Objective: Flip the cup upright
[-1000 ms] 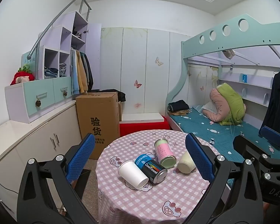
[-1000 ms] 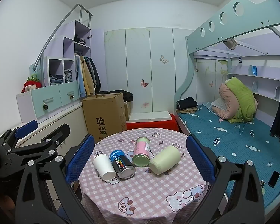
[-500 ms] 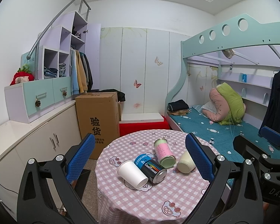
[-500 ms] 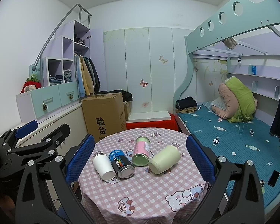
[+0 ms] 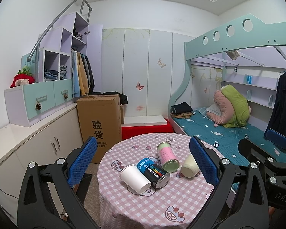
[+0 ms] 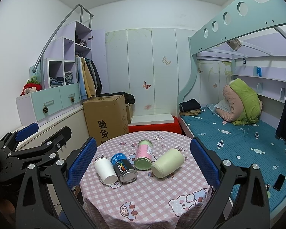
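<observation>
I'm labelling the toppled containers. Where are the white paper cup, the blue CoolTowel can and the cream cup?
white paper cup (image 6: 104, 169), right wrist view, on its side wall.
CoolTowel can (image 6: 122, 165), right wrist view, on its printed label.
cream cup (image 6: 168, 162), right wrist view, on its side wall.

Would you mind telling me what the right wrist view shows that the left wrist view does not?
Only the right wrist view shows a dark phone on the bed, and the cream cup whole. Only the left wrist view has its finger covering part of that cup. Both show the white paper cup, the CoolTowel can and the pink can lying on the table, with both grippers open.
</observation>
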Tool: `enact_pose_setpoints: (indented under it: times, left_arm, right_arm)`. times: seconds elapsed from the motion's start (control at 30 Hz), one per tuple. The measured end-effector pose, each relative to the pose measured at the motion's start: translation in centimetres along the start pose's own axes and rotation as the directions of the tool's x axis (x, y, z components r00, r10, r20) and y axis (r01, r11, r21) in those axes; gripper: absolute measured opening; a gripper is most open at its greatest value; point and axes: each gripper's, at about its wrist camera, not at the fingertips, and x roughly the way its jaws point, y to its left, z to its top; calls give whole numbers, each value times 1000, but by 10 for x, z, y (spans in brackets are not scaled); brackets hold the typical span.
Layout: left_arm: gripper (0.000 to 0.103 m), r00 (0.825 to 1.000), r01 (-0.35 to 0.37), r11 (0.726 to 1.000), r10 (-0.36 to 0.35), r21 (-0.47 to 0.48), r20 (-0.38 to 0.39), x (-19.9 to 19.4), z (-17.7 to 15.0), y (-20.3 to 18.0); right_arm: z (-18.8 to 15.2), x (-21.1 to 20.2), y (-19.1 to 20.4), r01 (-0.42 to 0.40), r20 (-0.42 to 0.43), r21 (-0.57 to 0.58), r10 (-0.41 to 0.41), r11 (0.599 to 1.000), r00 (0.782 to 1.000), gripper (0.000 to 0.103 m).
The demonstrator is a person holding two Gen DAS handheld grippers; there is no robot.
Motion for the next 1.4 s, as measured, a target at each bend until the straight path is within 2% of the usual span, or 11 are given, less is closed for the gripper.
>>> enact_pose_setpoints:
  times: [1.0, 1.4]
  left_arm:
    - [98, 1000, -2, 1000, 2, 1, 0, 5, 0, 2]
    - [98, 998, 5, 1000, -5, -1, -62, 39, 0, 5]
  right_arm:
    - [-1, 3, 2, -1, -6, 3, 1, 1000, 1000, 95]
    - [4, 33, 6, -1, -41, 5, 1, 1000, 999, 95]
